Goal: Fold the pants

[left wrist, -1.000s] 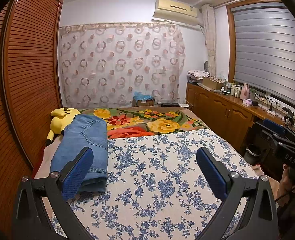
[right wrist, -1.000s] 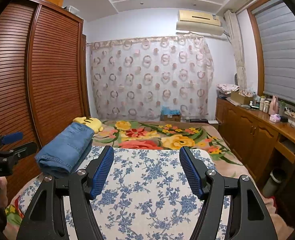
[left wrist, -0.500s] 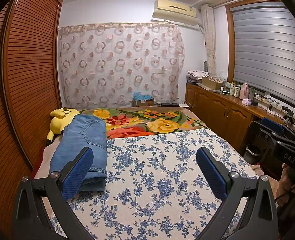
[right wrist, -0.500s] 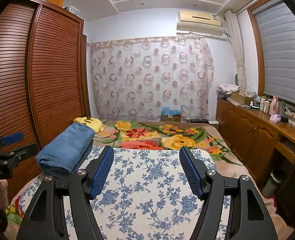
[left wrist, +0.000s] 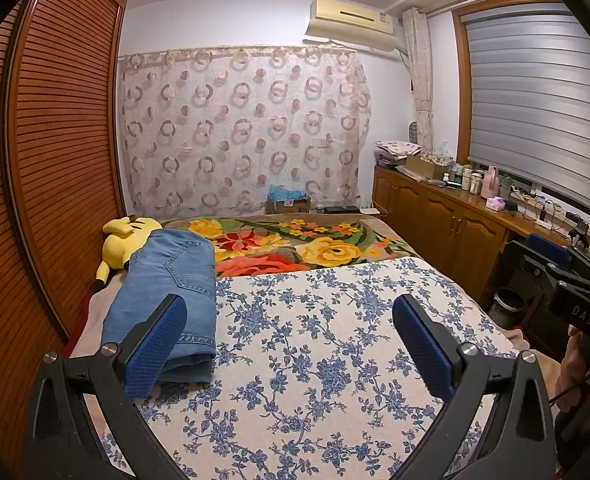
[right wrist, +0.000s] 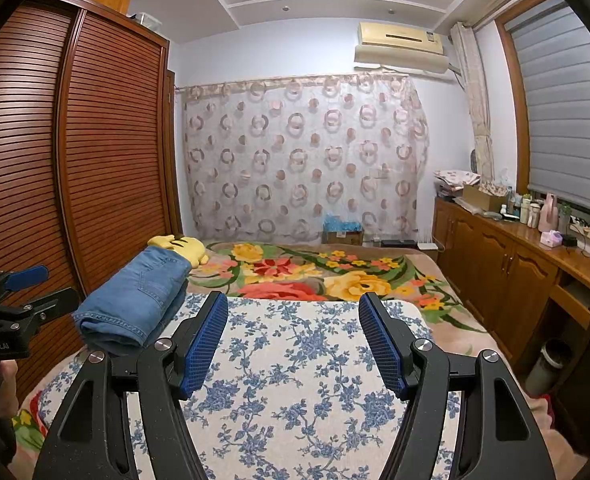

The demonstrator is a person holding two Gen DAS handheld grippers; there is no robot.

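Note:
The blue jeans [left wrist: 171,280] lie folded in a compact stack at the left edge of the bed, also seen in the right wrist view [right wrist: 135,300]. My left gripper [left wrist: 291,344] is open and empty, held above the blue floral sheet [left wrist: 315,360], its left finger just in front of the jeans. My right gripper [right wrist: 295,340] is open and empty, above the sheet to the right of the jeans. Each gripper shows at the edge of the other's view: the right one [left wrist: 567,276], the left one [right wrist: 15,300].
A yellow plush toy [left wrist: 123,240] lies behind the jeans. A bright flowered blanket [left wrist: 295,244] covers the bed's far half. A slatted wardrobe [left wrist: 55,160] stands left, wooden cabinets [left wrist: 447,220] right, a bin [right wrist: 547,364] on the floor.
Almost nothing differs. Both grippers stay open and hover in place with only a slight drift.

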